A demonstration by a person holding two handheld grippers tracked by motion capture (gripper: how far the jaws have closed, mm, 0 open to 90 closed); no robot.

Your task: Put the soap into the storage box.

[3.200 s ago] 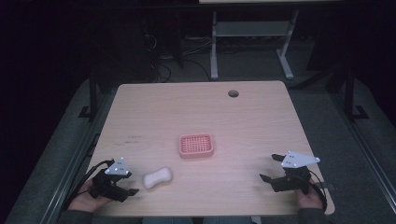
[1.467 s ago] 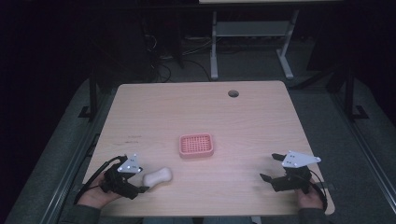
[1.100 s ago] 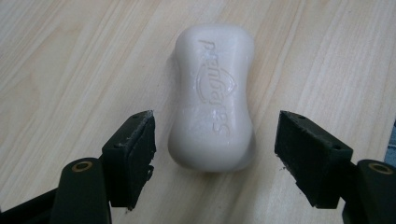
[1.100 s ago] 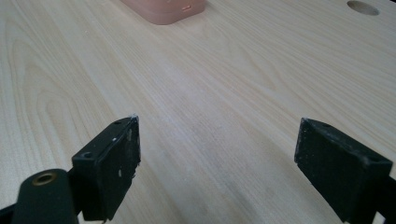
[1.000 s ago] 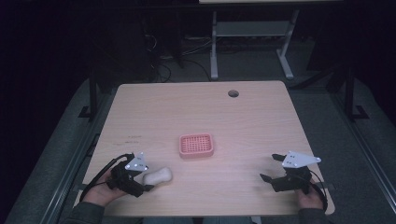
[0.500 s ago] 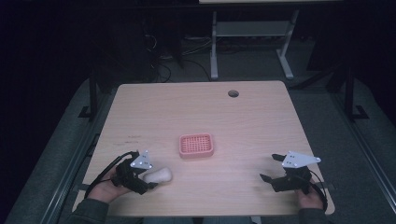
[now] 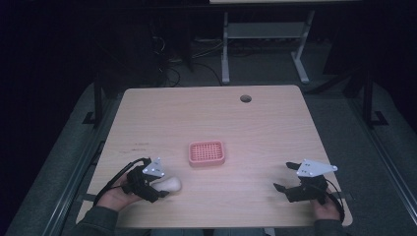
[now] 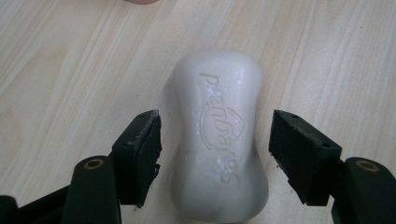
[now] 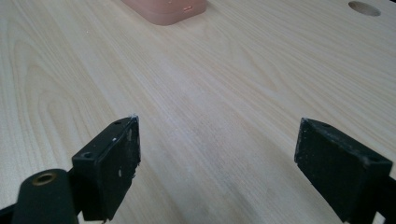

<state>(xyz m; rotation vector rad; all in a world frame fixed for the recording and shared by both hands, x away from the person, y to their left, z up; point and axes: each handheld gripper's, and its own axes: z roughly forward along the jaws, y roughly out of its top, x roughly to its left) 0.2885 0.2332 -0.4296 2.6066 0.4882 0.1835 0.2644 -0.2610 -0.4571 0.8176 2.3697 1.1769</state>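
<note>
A white soap bar [image 8: 218, 140] lies near the table's [image 7: 255, 118] front left corner, between the left gripper's [image 8: 215, 156] closing jaws, pads not yet touching. The right gripper [image 7: 287, 177], jaws spread, rests near the front right corner.

Dark room, wooden table [image 7: 275, 123], possibly grey carpet [image 7: 74, 147], metal frame [image 7: 225, 49]

The white soap bar [image 8: 218, 140] carries one embossed marking, seen in the left gripper view: a raised word running along its top face, upside down from this side, above a small curved emblem. The letters are shallow and glossy; the word cannot be read with certainty. No other lettering is legible.
</note>
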